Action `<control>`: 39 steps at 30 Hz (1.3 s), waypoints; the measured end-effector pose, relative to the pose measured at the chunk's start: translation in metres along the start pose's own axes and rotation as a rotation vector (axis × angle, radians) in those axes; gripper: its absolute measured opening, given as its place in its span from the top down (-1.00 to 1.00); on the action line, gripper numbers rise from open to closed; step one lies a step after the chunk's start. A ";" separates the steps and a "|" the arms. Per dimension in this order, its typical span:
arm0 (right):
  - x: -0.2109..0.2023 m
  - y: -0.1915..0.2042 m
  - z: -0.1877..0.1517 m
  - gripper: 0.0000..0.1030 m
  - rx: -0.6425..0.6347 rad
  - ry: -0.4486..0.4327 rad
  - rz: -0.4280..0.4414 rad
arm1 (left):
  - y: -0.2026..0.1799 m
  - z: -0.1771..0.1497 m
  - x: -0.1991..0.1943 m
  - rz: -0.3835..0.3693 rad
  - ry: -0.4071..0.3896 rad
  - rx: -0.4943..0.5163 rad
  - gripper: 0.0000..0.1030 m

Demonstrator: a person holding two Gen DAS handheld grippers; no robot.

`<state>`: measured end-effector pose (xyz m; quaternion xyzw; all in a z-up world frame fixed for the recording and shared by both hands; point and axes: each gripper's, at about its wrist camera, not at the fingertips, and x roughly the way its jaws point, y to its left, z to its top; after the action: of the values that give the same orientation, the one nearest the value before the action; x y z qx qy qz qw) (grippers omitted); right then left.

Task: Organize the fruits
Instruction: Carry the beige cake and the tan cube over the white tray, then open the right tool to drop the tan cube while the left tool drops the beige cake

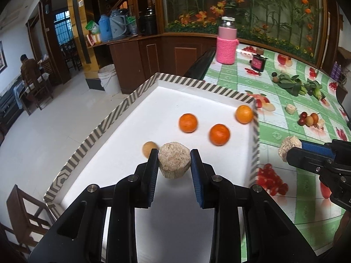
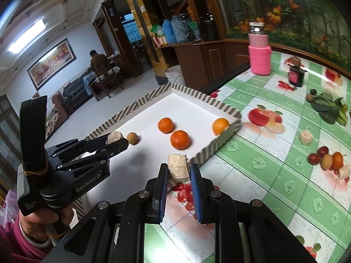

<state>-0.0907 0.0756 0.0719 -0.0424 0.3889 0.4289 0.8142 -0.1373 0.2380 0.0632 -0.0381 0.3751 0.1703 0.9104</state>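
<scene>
My left gripper (image 1: 174,156) is shut on a beige, rough-cut fruit chunk (image 1: 174,164) and hangs over the white tray (image 1: 136,96) with the striped rim. Three oranges (image 1: 188,123) (image 1: 219,134) (image 1: 244,114) and a small brown round fruit (image 1: 149,148) lie in the tray beyond it. My right gripper (image 2: 178,169) is shut on a second beige chunk (image 2: 178,170) above the green tablecloth, just outside the tray's rim (image 2: 219,146). From the right wrist view, the left gripper (image 2: 117,141) shows its chunk (image 2: 114,136) next to the brown fruit (image 2: 132,138).
On the tablecloth right of the tray lie another beige chunk (image 2: 306,137), a cluster of small red and orange fruits (image 2: 326,160) and leafy greens (image 2: 326,109). A pink bottle (image 2: 259,52) and a dark jar (image 2: 296,76) stand at the far edge. A person sits far off in the room.
</scene>
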 end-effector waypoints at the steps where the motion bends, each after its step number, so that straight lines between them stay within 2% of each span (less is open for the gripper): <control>1: 0.003 0.002 0.001 0.62 -0.007 0.006 0.003 | 0.004 -0.001 0.002 0.006 0.004 -0.004 0.45; 9: 0.028 0.014 0.009 0.62 -0.043 0.048 0.022 | 0.023 -0.007 0.013 0.020 0.039 -0.034 0.45; 14: 0.046 0.021 0.015 0.62 -0.075 0.080 0.019 | 0.041 -0.012 0.022 -0.007 0.084 -0.080 0.45; 20: 0.072 0.033 0.019 0.62 -0.123 0.132 0.013 | 0.046 -0.012 0.025 -0.011 0.097 -0.085 0.45; 28: 0.095 0.042 0.022 0.62 -0.180 0.162 -0.024 | 0.051 -0.017 0.033 0.021 0.133 -0.090 0.45; 33: 0.101 0.047 0.017 0.62 -0.192 0.174 -0.069 | 0.051 -0.018 0.034 0.007 0.141 -0.095 0.45; 35: 0.101 0.045 0.016 0.56 -0.193 0.177 -0.076 | 0.050 -0.017 0.034 0.016 0.137 -0.090 0.39; 37: 0.096 0.043 0.016 0.55 -0.181 0.168 -0.072 | 0.049 -0.017 0.034 0.028 0.134 -0.083 0.18; 39: 0.086 0.038 0.016 0.54 -0.159 0.150 -0.058 | 0.049 -0.017 0.031 0.031 0.126 -0.085 0.10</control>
<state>-0.0810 0.1630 0.0355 -0.1499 0.4121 0.4304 0.7890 -0.1443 0.2893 0.0321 -0.0815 0.4248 0.1974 0.8797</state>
